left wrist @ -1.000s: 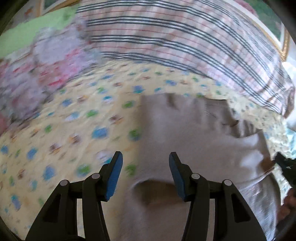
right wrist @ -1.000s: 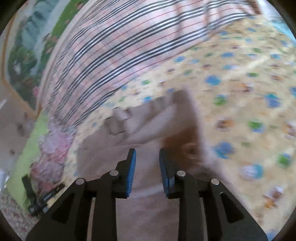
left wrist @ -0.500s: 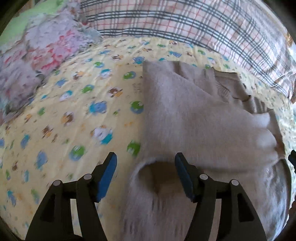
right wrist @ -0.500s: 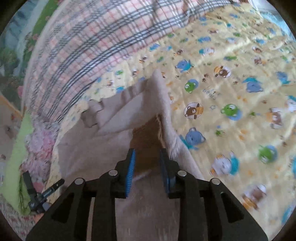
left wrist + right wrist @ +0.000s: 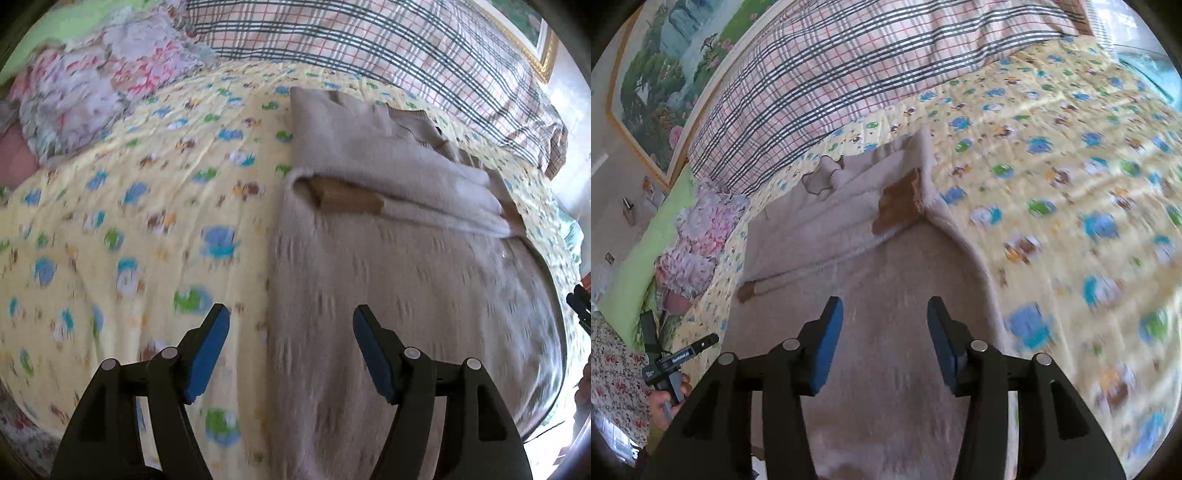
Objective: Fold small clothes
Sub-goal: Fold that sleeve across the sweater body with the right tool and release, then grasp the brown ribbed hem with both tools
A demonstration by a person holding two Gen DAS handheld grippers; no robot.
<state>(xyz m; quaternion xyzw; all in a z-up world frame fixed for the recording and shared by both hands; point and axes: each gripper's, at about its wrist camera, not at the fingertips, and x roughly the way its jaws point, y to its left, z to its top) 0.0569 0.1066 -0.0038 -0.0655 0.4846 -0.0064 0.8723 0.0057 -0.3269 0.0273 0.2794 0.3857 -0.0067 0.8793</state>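
Observation:
A small beige knit sweater (image 5: 406,280) lies flat on a yellow animal-print quilt (image 5: 147,206), its sleeves folded across the chest (image 5: 399,192), brown cuffs showing. My left gripper (image 5: 291,325) hovers over the sweater's left edge near the hem; its jaws are opening with nothing gripped between them. In the right wrist view the same sweater (image 5: 886,317) fills the middle. My right gripper (image 5: 885,317) hangs above its lower body; its jaws are opening too, pads clear of the cloth. The hem is hidden below both views.
A plaid pillow (image 5: 369,44) lies along the far side of the quilt, a floral cushion (image 5: 96,85) at far left. A framed landscape picture (image 5: 665,62) hangs on the wall. A person's hand (image 5: 665,402) holds the left gripper's handle.
Both grippers have let go of the folded sleeves and drawn back toward the sweater's hem, their jaws spreading wider. The sleeves now rest across the chest.

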